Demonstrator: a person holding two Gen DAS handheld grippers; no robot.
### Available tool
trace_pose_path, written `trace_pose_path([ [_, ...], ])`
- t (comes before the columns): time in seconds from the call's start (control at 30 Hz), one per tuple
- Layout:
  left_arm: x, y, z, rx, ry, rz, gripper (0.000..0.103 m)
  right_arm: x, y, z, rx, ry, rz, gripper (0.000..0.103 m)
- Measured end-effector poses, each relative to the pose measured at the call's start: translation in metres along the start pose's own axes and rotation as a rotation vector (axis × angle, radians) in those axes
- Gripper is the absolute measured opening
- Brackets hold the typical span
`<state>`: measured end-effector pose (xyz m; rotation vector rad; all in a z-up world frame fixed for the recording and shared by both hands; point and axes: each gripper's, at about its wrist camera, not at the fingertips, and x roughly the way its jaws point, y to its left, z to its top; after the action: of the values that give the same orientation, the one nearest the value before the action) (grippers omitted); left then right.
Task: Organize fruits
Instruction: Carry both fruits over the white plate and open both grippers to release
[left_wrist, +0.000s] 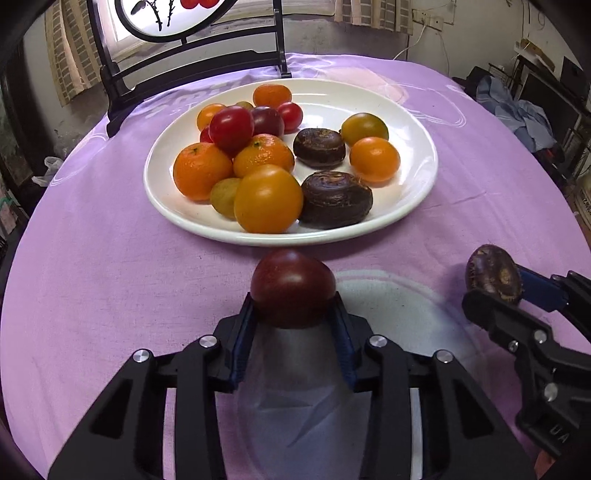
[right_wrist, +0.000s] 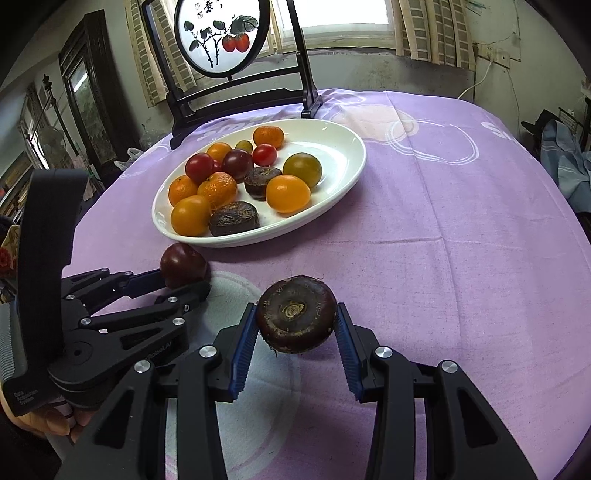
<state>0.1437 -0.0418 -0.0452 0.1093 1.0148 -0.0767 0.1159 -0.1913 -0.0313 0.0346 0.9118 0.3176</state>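
Two fruits are off the plate, one in each gripper. The left gripper (left_wrist: 293, 306) has its blue pads pressed on a dark red tomato (left_wrist: 293, 286), held just short of the plate's near rim. To its right, the right gripper (right_wrist: 295, 325) clamps a dark brown water chestnut (right_wrist: 296, 314) above the purple tablecloth (right_wrist: 443, 240). Beyond them, the white plate (left_wrist: 413, 192) holds orange tomatoes, mandarins, red tomatoes and two more water chestnuts (left_wrist: 336, 199). Done well, each piece should probably be carried low and set beside its own kind: the chestnut on the near-right side of the plate, the tomato far left among the reds. Both are round and may roll, so release only once they rest on the plate.
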Motion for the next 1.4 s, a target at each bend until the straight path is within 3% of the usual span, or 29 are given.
trace_pose_path([
  [0.2, -0.008, 0.010, -0.006, -0.033, 0.031, -0.062, 0.038, 0.000, 0.002, 0.000, -0.009, -0.007, -0.009, 0.043],
  [0.5, -0.039, 0.016, -0.008, 0.005, -0.016, -0.095, 0.038, -0.007, 0.001, 0.003, 0.012, -0.034, -0.009, 0.043],
  [0.63, -0.048, 0.021, 0.011, 0.017, -0.057, -0.068, 0.037, -0.013, 0.006, 0.016, -0.003, -0.044, 0.023, 0.043],
  [0.83, -0.049, 0.039, 0.052, -0.015, -0.114, -0.012, 0.037, -0.008, 0.022, 0.052, -0.086, -0.089, 0.003, 0.043],
  [1.13, -0.012, 0.064, 0.109, -0.094, -0.082, 0.038, 0.038, 0.039, 0.041, 0.099, -0.134, -0.061, 0.025, 0.044],
  [1.2, -0.001, 0.066, 0.118, -0.109, -0.065, 0.031, 0.043, 0.049, 0.041, 0.104, -0.128, -0.066, 0.012, 0.047],
  [1.27, 0.002, 0.067, 0.125, -0.135, -0.086, 0.039, 0.060, 0.053, 0.037, 0.105, -0.114, -0.084, -0.016, 0.065],
  [1.3, 0.000, 0.066, 0.126, -0.137, -0.095, 0.041, 0.064, 0.053, 0.034, 0.104, -0.099, -0.085, -0.023, 0.066],
  [1.4, -0.008, 0.058, 0.120, -0.109, -0.115, 0.024, 0.065, 0.046, 0.025, 0.096, -0.079, -0.070, -0.002, 0.066],
])
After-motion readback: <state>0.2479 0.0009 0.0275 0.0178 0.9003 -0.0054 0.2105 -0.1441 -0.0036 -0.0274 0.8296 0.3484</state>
